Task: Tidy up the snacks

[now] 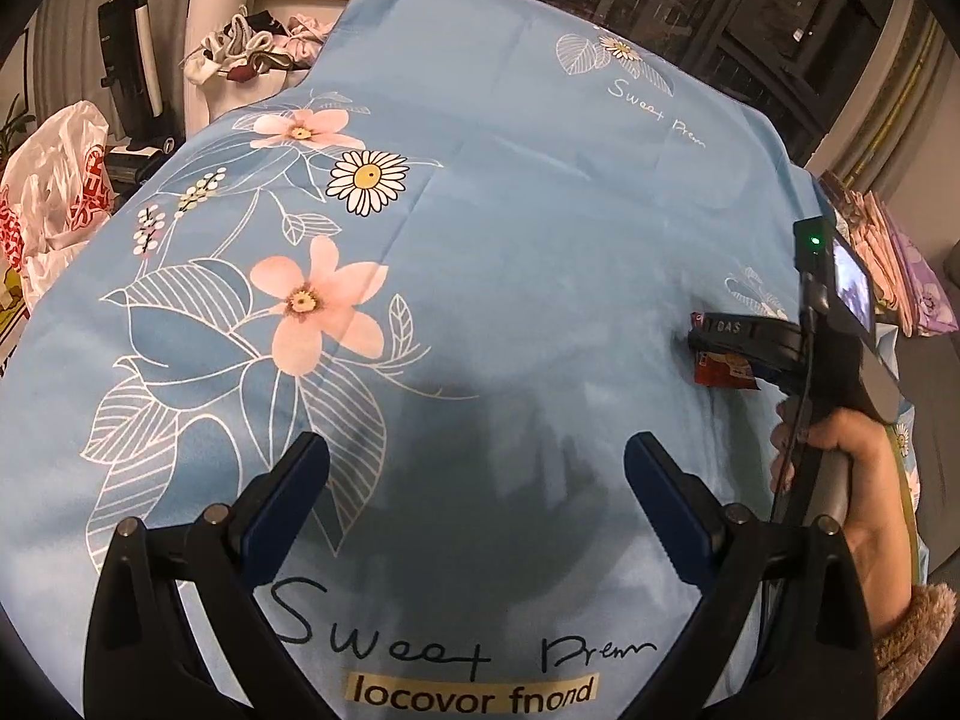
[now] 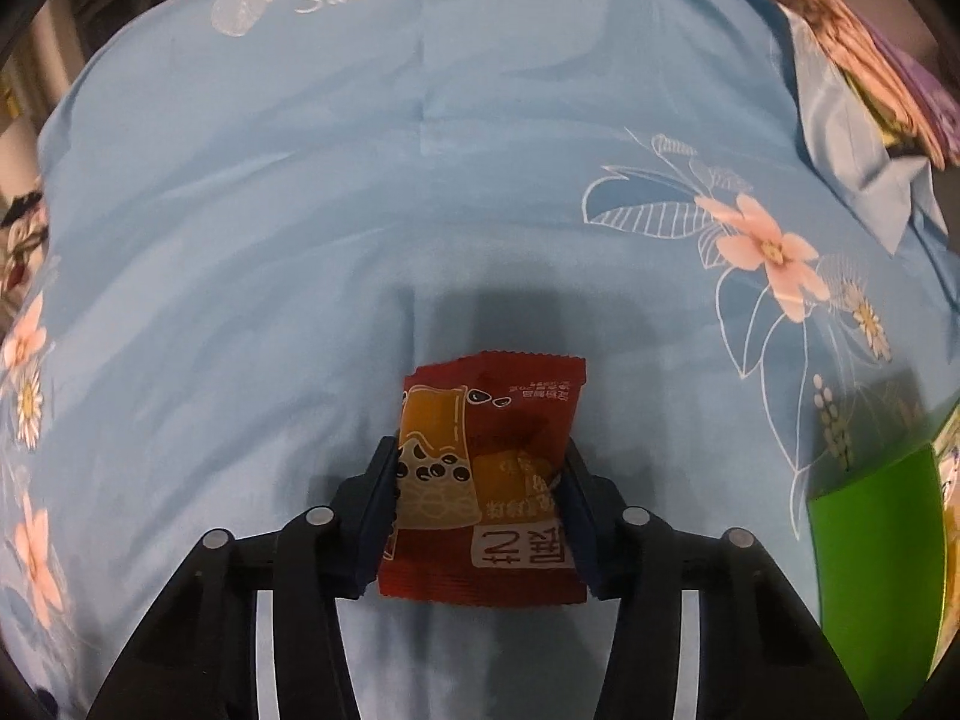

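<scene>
So from my right wrist cam, the right gripper (image 2: pixel 480 480) has its two pads pinching a red snack packet (image 2: pixel 489 468) from both sides, and the packet's sides look slightly squeezed in where the pads meet it. The packet has a picture of a bubble tea cup on it and some white label text I can't really read from here. It's lying flat on the blue floral cloth (image 2: pixel 240 240) that covers the tabletop, right in the middle of my view, with the gripper's shadow falling just behind it.

Off to the right edge I can see a green box (image 2: pixel 870 570), well apart from the packet, and a stack of folded patterned fabric (image 2: pixel 870 60) up in the far right corner.

On the left wrist cam, the left gripper (image 1: pixel 477 498) is spread wide with nothing between its fingers, hovering over the cloth near the printed "Sweet" lettering. Over on the right of that view I can see the right gripper (image 1: pixel 720 354) down on the packet, and the hand (image 1: pixel 852 462) holding its handle
</scene>
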Demonstrator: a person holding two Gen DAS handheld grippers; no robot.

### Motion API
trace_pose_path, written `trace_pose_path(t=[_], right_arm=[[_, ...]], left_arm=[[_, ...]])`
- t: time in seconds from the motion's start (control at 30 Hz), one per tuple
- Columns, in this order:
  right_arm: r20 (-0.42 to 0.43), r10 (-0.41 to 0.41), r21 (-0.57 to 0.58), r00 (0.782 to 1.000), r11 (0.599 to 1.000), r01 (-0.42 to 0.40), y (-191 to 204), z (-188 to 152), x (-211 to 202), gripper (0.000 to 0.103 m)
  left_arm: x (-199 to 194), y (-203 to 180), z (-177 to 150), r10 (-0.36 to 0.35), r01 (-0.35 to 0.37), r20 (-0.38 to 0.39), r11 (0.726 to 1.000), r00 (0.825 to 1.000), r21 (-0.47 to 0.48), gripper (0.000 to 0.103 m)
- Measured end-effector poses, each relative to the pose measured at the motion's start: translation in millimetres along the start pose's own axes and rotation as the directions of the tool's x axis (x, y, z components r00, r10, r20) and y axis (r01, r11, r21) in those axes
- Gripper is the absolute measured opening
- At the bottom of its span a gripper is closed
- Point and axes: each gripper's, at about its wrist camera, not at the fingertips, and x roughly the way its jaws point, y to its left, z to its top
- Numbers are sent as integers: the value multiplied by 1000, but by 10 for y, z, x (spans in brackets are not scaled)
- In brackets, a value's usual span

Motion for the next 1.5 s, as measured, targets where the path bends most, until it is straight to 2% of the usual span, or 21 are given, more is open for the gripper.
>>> trace_pose_path(t=[0.07,0.17,0.23,0.43,0.53,0.57,0.6,0.7,0.77,0.87,0.93,1.03,1.1,1.27,1.33,1.4,1.5], right_arm=[[12,27,-19,1000,999,-27,9,-76,-88,49],[14,125,-29,992,992,-124,-6,-219,-318,49],[0,208,-39,978,977,-208,-25,-354,-525,49],[-60,402,-68,914,912,-405,-99,-885,-1037,50],[-127,460,-61,879,881,-470,-117,-1134,-1047,50],[-143,465,-66,873,876,-478,-119,-1184,-1019,50],[-155,459,-76,875,877,-474,-101,-1232,-1007,50],[-185,401,-120,897,897,-425,-23,-1334,-943,52],[-196,393,-119,898,900,-420,-52,-1331,-910,54],[-154,400,-91,903,905,-416,-145,-1285,-945,63],[-127,417,-68,900,902,-427,-232,-1257,-989,64],[-86,468,-27,880,882,-471,-380,-1212,-1068,64],[-67,486,-3,871,873,-487,-441,-1203,-1092,64],[-74,538,45,839,843,-537,-524,-1208,-1061,64],[-89,570,68,817,822,-566,-524,-1209,-994,64],[-111,581,83,806,814,-575,-572,-1231,-943,63],[-149,589,103,794,808,-580,-529,-1271,-828,60]], left_arm=[[9,-2,-1,3,-3,-4,1000,1000,1,99],[20,-1,-5,3,-3,-7,1000,1000,2,99],[20,-10,-15,5,-5,-11,1000,1000,3,99],[20,-66,-58,2,-1,-29,1000,1000,23,99],[20,-116,-93,5,-3,-36,999,999,40,99],[20,-131,-104,5,-3,-39,999,999,46,99],[19,-148,-118,3,-1,-42,999,999,53,99],[10,-201,-175,-3,7,-51,998,999,70,98],[13,-235,-206,-8,13,-61,997,998,82,98],[10,-291,-251,-22,30,-78,995,997,97,98],[-9,-335,-287,-54,63,-96,993,994,100,96],[-42,-419,-365,-148,161,-138,982,979,94,92],[-47,-489,-423,-191,209,-171,973,967,96,84],[4,-669,-580,-304,335,-266,939,915,80,74],[26,-709,-630,-325,358,-289,931,901,67,68],[59,-750,-668,-332,367,-312,928,890,61,60],[95,-766,-696,-321,358,-317,931,893,66,56]])
